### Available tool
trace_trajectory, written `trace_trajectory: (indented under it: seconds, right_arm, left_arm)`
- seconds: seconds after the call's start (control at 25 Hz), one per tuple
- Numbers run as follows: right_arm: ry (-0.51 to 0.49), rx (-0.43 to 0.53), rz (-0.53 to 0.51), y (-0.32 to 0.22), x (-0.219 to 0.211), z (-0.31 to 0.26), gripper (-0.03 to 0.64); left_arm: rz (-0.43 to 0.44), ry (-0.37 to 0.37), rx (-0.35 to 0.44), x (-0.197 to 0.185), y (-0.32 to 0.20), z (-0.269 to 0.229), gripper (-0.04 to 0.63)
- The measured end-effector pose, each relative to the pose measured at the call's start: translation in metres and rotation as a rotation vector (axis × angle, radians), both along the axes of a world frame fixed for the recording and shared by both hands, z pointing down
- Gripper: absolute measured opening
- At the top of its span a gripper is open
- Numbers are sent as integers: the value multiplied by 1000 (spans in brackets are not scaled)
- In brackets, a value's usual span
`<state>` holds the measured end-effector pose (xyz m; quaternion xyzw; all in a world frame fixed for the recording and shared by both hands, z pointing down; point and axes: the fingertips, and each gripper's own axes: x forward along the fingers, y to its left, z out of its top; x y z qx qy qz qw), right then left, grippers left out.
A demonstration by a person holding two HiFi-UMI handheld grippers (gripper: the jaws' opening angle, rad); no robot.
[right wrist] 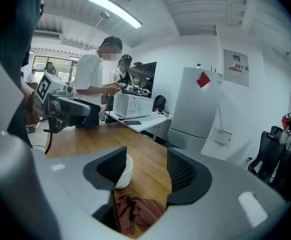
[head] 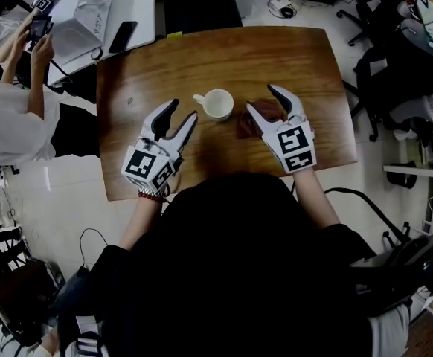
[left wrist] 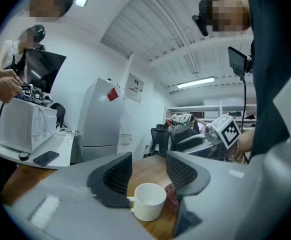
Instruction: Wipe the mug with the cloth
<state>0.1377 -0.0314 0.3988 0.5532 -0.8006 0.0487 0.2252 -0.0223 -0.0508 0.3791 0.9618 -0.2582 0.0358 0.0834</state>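
My right gripper (head: pixel 261 97) hangs over the reddish-brown cloth (head: pixel 251 123) with its jaws spread, pinching nothing. In the right gripper view the cloth (right wrist: pixel 135 211) lies crumpled on the desk (head: pixel 224 50), low between the jaws. The white mug (head: pixel 218 104) stands upright at the centre of the head view, just left of the cloth, with its handle (head: pixel 199 98) pointing to the frame's left. My left gripper (head: pixel 185 108) is also spread and empty. Its jaws point at the mug from the lower left, and the mug sits just ahead of them.

This fits either a cloth about to be pinched or one just let go after wiping, and I cannot tell which. Either way I judge the care is the same. I go slowly near the mug, keep the left jaws off the handle so the mug neither turns nor tips, and keep the right jaws from dragging the cloth into it.
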Motion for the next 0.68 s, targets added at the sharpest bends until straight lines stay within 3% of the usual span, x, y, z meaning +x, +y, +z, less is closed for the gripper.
trace_trajectory:
  seconds: [0.68]
  right_arm:
    - [-19,1,16,0,-14,1,257]
  left_arm:
    - [8,-6,7,-13,-3,1,213]
